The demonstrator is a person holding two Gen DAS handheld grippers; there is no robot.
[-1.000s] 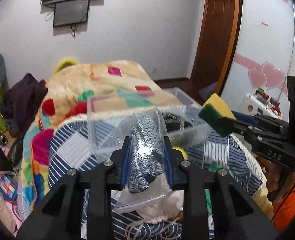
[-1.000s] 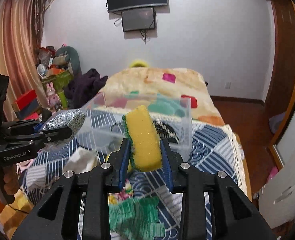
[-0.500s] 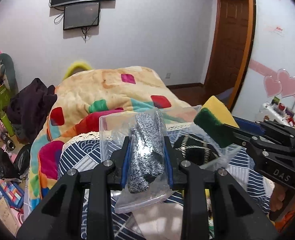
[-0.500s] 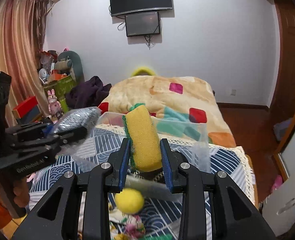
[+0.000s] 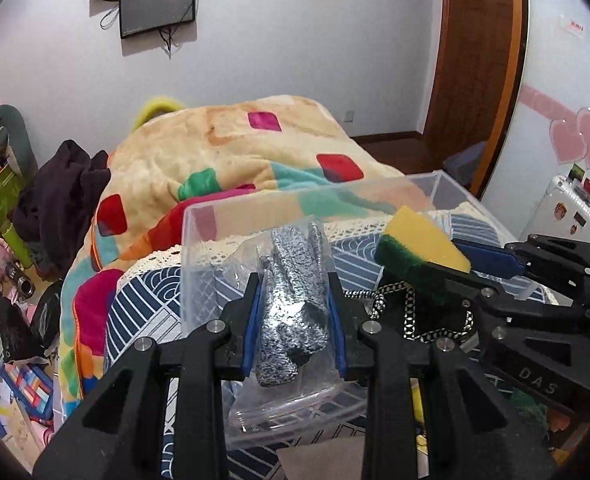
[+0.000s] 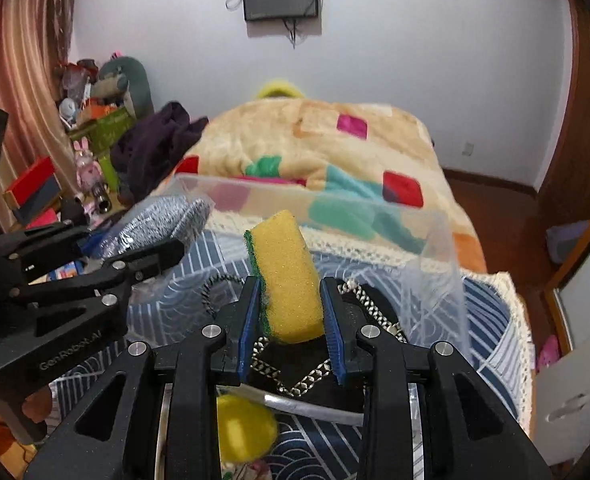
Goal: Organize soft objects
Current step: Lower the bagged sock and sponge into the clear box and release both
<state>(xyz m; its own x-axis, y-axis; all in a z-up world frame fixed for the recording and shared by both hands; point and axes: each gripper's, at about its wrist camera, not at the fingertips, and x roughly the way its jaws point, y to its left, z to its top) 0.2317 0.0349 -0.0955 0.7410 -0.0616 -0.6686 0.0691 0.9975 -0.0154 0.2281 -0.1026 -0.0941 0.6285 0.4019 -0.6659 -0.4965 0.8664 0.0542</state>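
Observation:
My left gripper (image 5: pixel 293 312) is shut on a clear bag holding silver-grey knit fabric (image 5: pixel 295 312), held over the left part of a clear plastic bin (image 5: pixel 255 208). It also shows in the right wrist view (image 6: pixel 163 256) with the bag (image 6: pixel 159 228). My right gripper (image 6: pixel 291 312) is shut on a yellow sponge with a green scrub side (image 6: pixel 291 280), above the bin (image 6: pixel 435 264). The sponge shows in the left wrist view (image 5: pixel 419 248). A black item with a black-and-white cord (image 6: pixel 359 300) lies inside the bin.
The bin stands on a bed with a blue-and-white patterned cover (image 6: pixel 491 320) and a colourful blanket (image 5: pixel 223 148) behind. A yellow ball (image 6: pixel 247 428) lies near the bin's front. Clutter and dark clothes (image 5: pixel 59 192) fill the left side. A white cabinet (image 6: pixel 575 380) stands at right.
Both grippers have moved forward and over the bin with their loads still held. The bin now lies directly under the bag and the sponge.

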